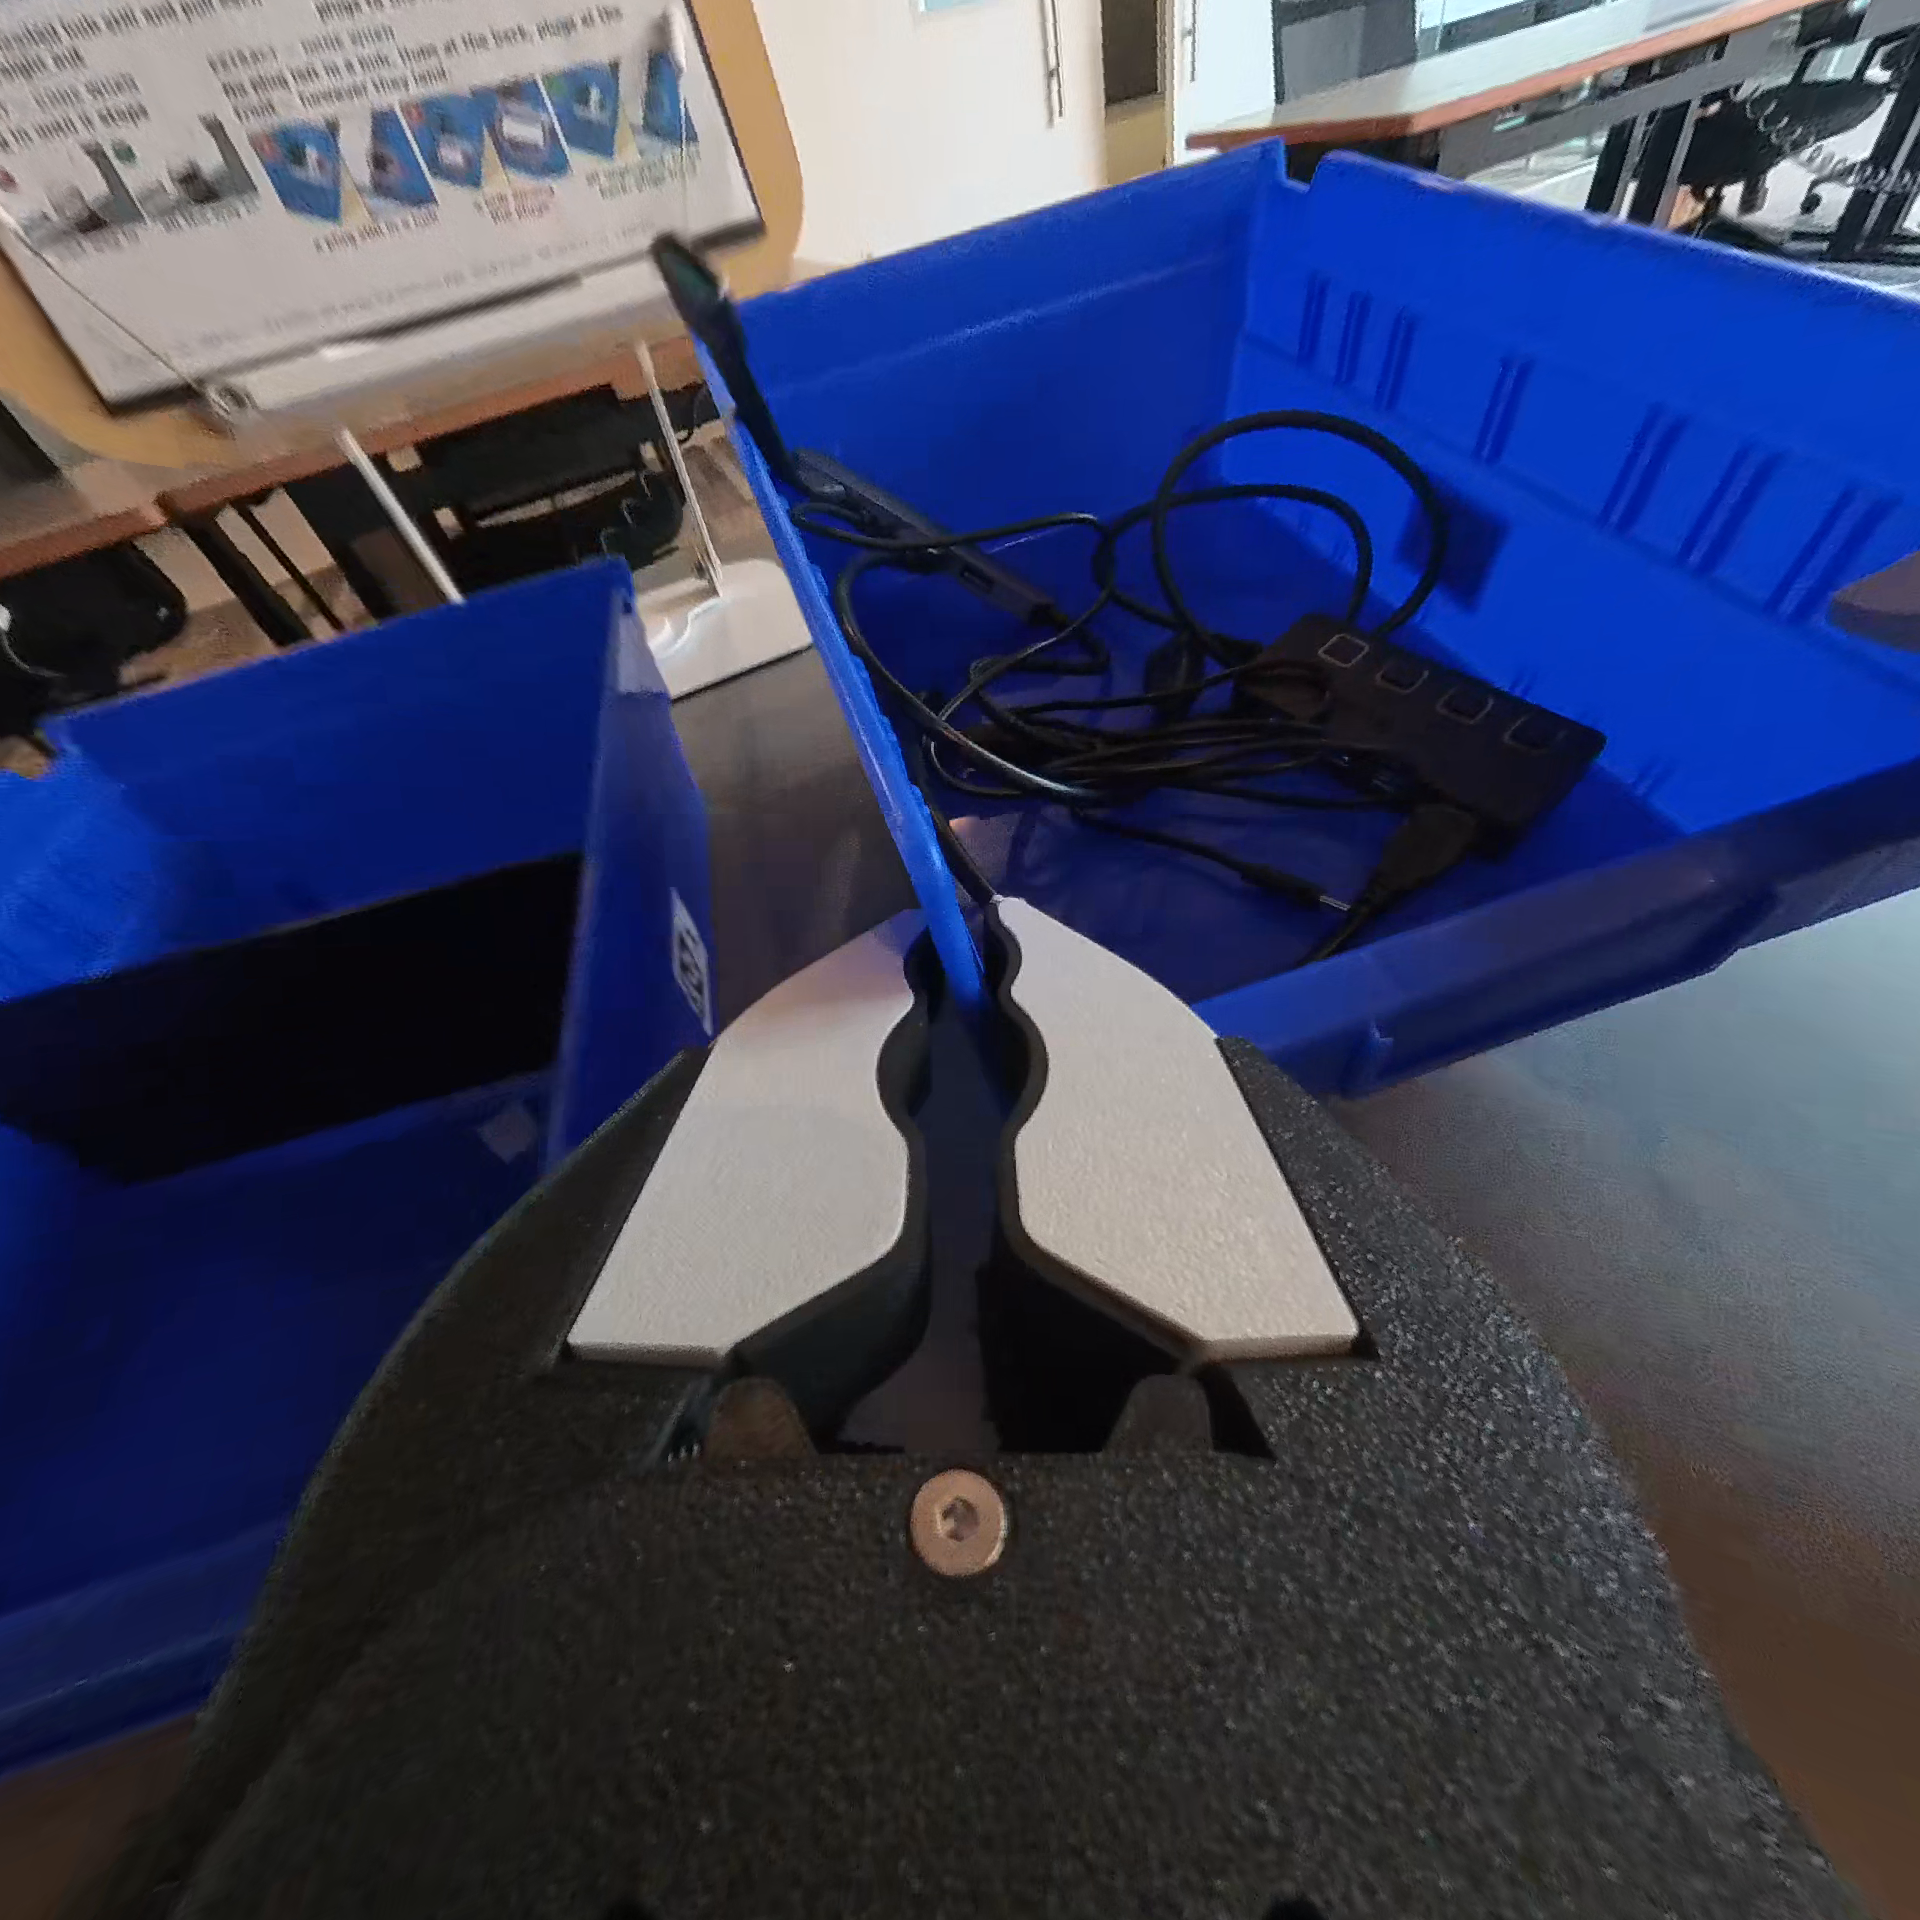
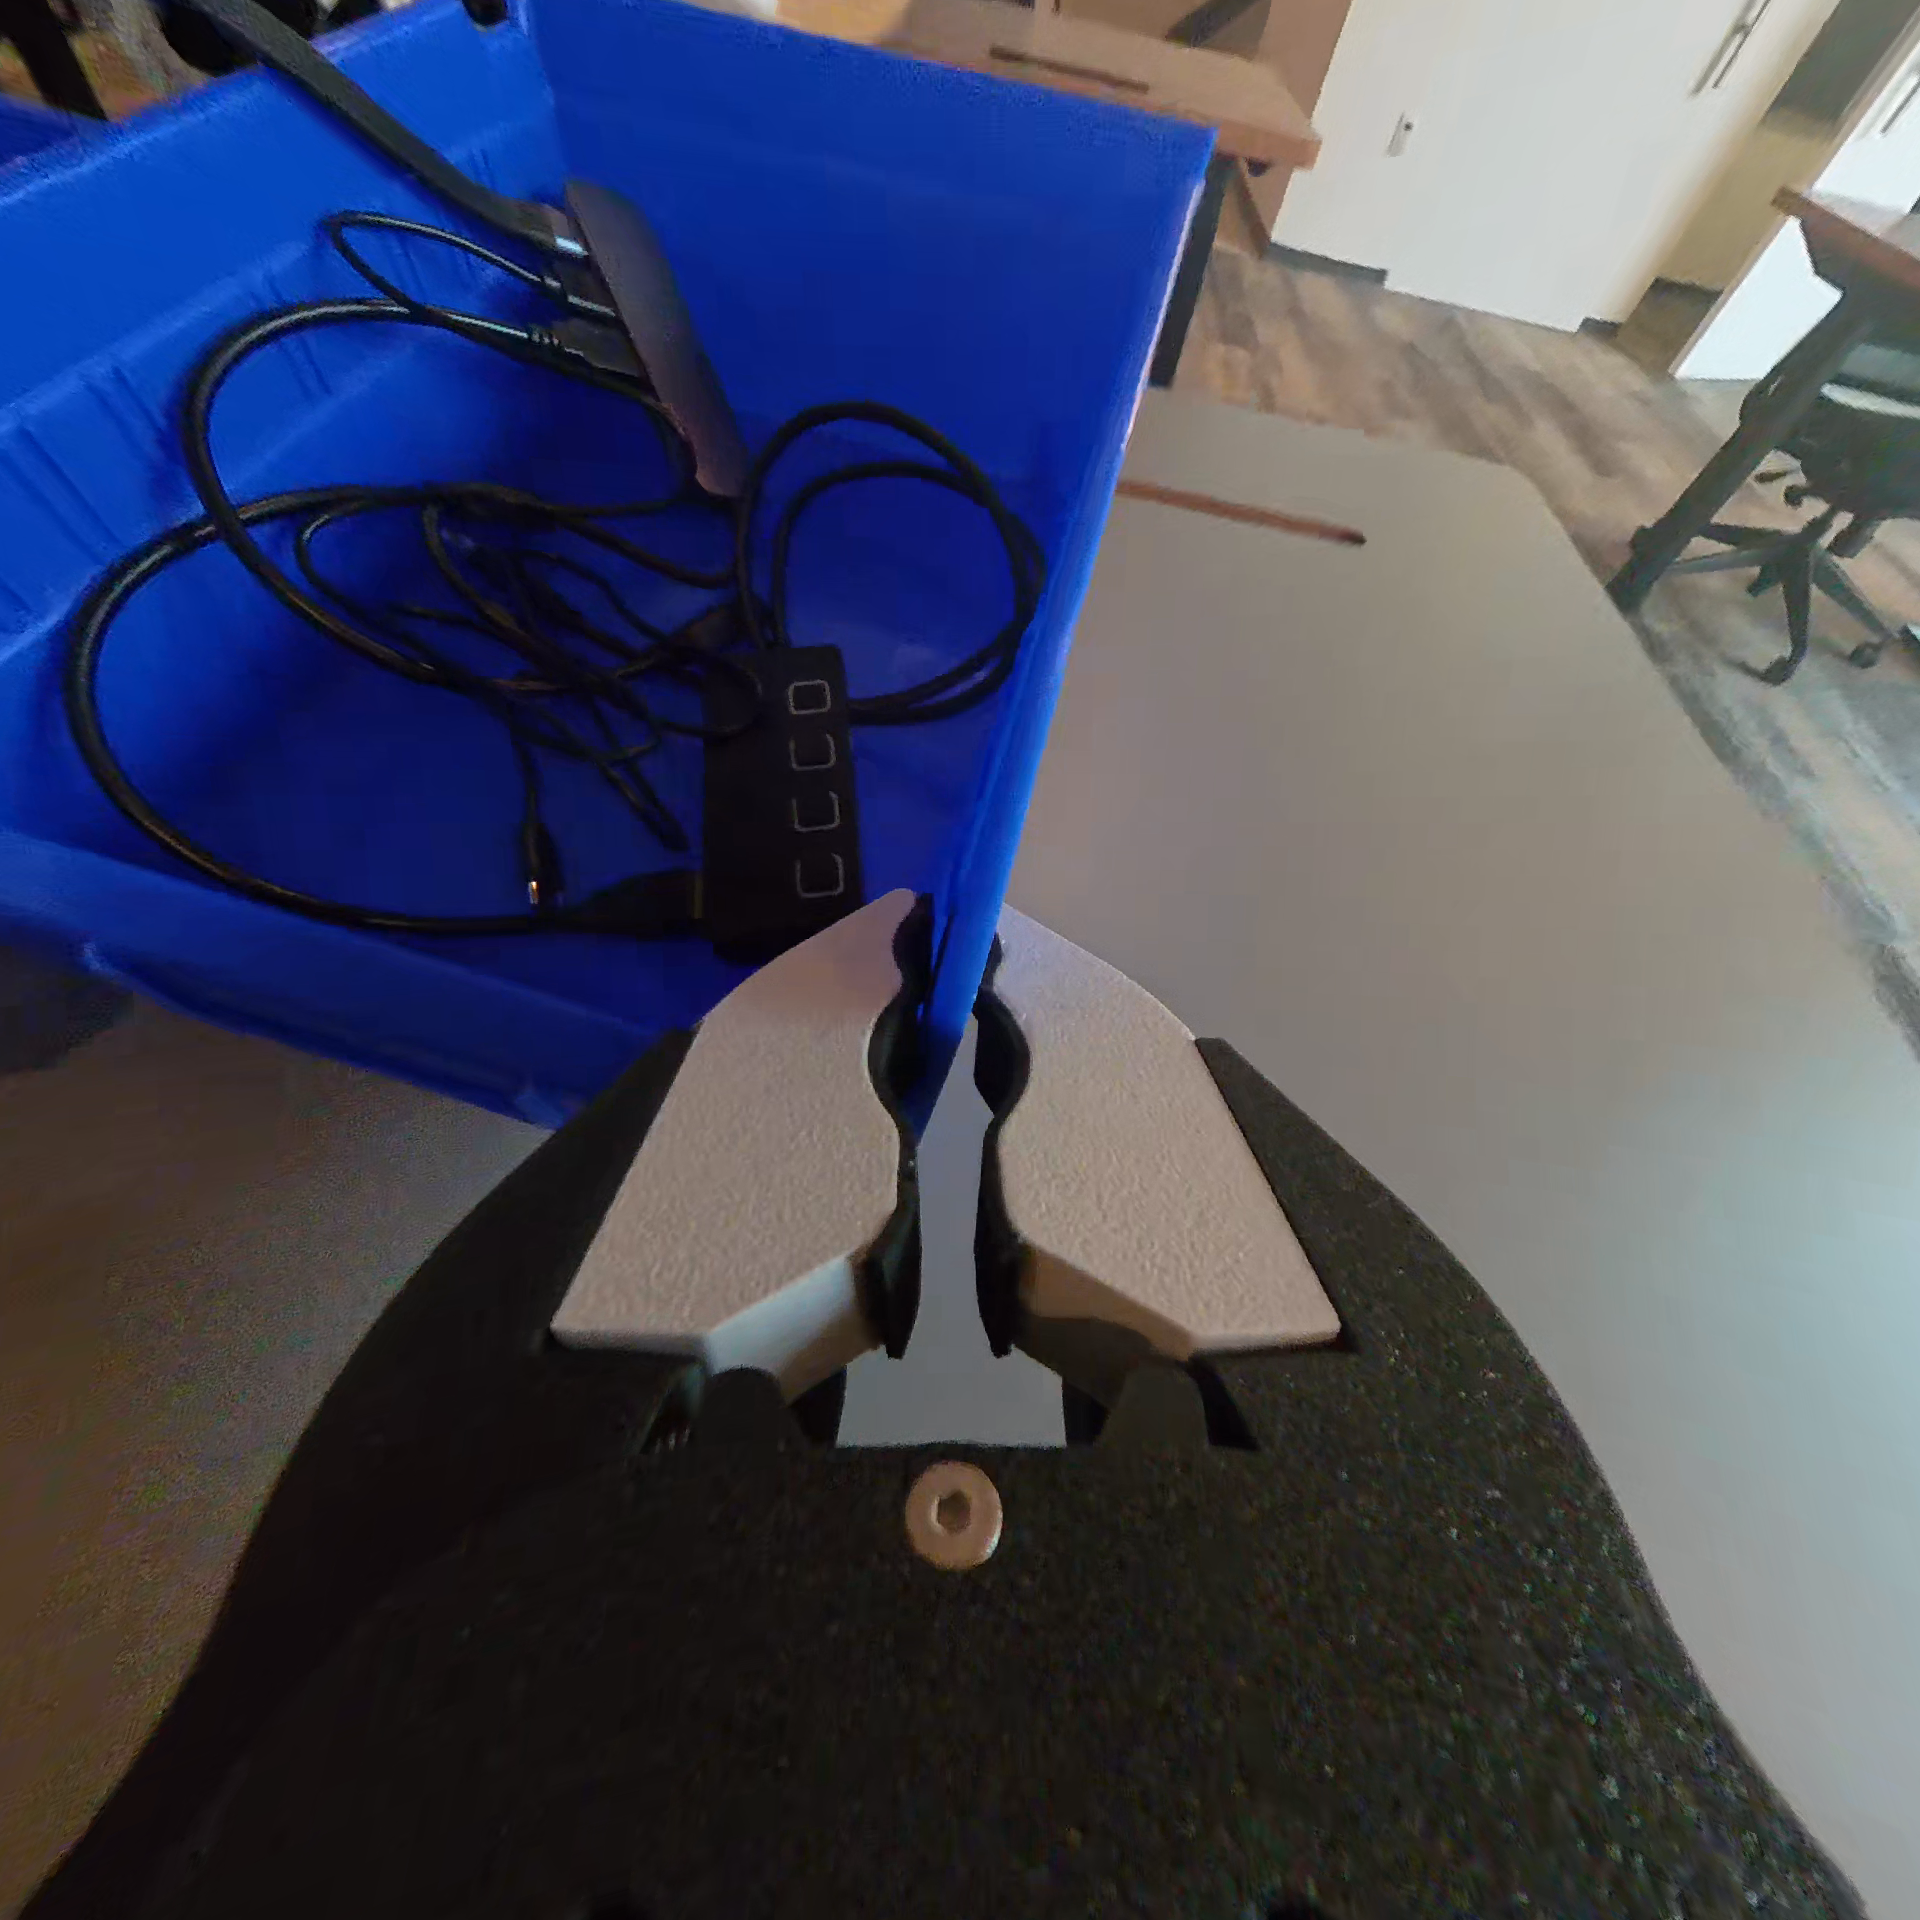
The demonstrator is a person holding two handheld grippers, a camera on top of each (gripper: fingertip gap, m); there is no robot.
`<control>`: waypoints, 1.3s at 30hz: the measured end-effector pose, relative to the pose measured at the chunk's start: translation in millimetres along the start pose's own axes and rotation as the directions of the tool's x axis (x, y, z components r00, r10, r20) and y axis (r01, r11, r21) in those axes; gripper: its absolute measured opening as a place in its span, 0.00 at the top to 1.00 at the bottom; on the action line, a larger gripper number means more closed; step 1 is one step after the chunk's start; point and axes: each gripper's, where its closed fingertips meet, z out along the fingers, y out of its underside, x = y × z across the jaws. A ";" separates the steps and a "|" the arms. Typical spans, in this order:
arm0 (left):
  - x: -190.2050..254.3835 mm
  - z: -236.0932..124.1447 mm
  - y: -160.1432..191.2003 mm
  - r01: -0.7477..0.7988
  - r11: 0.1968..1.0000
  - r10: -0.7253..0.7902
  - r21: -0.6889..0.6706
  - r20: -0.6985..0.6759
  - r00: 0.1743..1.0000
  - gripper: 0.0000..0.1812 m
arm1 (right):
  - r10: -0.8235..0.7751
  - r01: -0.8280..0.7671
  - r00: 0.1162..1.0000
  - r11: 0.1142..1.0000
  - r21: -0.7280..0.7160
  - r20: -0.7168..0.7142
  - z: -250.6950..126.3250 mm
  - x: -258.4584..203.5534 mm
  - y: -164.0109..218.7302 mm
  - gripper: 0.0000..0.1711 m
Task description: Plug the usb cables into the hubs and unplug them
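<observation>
A blue bin (image 1: 1455,343) stands on the table and holds a black hub with several ports (image 1: 1444,707), a slimmer dark hub (image 1: 914,530) and a tangle of black USB cables (image 1: 1091,717). My left gripper (image 1: 961,925) is shut on the bin's left wall rim, and a black cable runs down the wall's inner side to the right pad. My right gripper (image 2: 951,925) is shut on the bin's right wall (image 2: 883,312). The right wrist view also shows the ported hub (image 2: 784,790), the cables (image 2: 416,582) and the slim hub (image 2: 655,332) inside.
A second blue bin (image 1: 260,779) stands just left of the first. A framed instruction board (image 1: 364,156) on a stand is behind them. The grey table (image 2: 1351,831) stretches right of the bin. Desks and an office chair (image 2: 1829,499) stand beyond its edge. My hands' fingertips stand some 20 cm from each other.
</observation>
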 end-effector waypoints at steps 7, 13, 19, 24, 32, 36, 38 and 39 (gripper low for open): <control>-53.0 -52.8 -49.8 -0.024 0.997 0.020 0.069 0.062 0.998 0.97 | -0.055 0.047 0.996 0.993 0.105 0.076 -29.9 -49.3 -62.6 0.96; -143.2 -110.3 -63.7 -0.051 0.995 0.030 0.082 0.244 0.969 0.97 | -0.092 0.040 0.967 0.975 0.217 0.236 -19.9 -142.5 -115.6 0.96; -257.7 -182.9 -48.5 -0.036 0.999 0.017 0.034 0.453 0.891 0.97 | -0.084 -0.060 0.884 0.955 0.290 0.460 -1.1 -281.5 -148.7 0.96; -330.3 -246.4 -14.9 -0.008 0.999 0.026 -0.033 0.576 0.817 0.97 | -0.077 -0.110 0.802 0.956 0.273 0.592 0.2 -389.0 -148.0 0.96; -385.7 -297.0 50.2 0.142 0.990 -0.119 0.013 0.625 0.772 0.97 | -0.089 -0.069 0.749 0.975 0.211 0.657 -1.7 -481.4 -113.8 0.95; -400.3 -290.1 78.3 0.198 0.980 -0.153 -0.004 0.619 0.770 0.97 | -0.117 -0.003 0.763 0.983 0.185 0.636 7.1 -496.6 -94.4 0.94; -404.1 -282.6 94.7 0.232 0.972 -0.165 -0.033 0.610 0.775 0.97 | -0.119 0.027 0.767 0.988 0.153 0.630 13.4 -499.5 -84.5 0.93; -404.5 -277.9 101.1 0.246 0.969 -0.173 -0.041 0.598 0.782 0.97 | -0.114 0.039 0.766 0.991 0.131 0.633 16.4 -500.9 -78.8 0.93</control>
